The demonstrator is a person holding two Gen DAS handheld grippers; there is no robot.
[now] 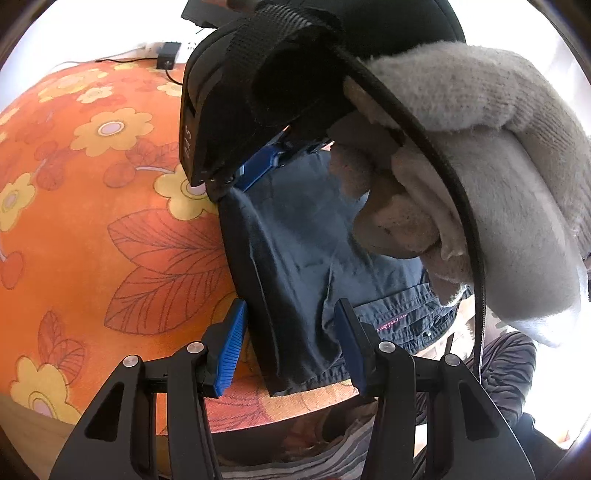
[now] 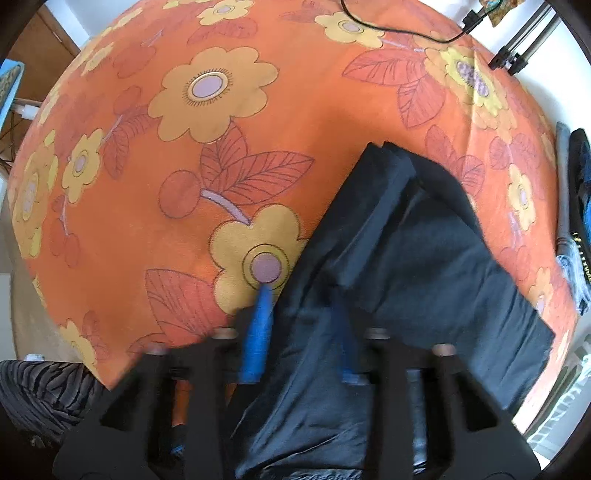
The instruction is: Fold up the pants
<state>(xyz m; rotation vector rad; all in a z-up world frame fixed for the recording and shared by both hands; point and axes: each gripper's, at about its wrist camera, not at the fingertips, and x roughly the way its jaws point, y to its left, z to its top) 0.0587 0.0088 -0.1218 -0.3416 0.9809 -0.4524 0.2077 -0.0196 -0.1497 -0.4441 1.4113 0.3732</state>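
left tongs point(image 1: 291, 347) astride pants point(image 1: 303, 258)

Dark pants point(image 2: 406, 258) lie on an orange floral cloth point(image 2: 147, 184), one folded part spreading right toward the cloth's edge. The right gripper point(image 2: 303, 332) is blurred, its blue fingers point(image 2: 258, 332) spread apart with pants fabric running between them. A black cable point(image 2: 406, 31) crosses the far cloth.

Right claw point(image 2: 303, 332) motion-blurred
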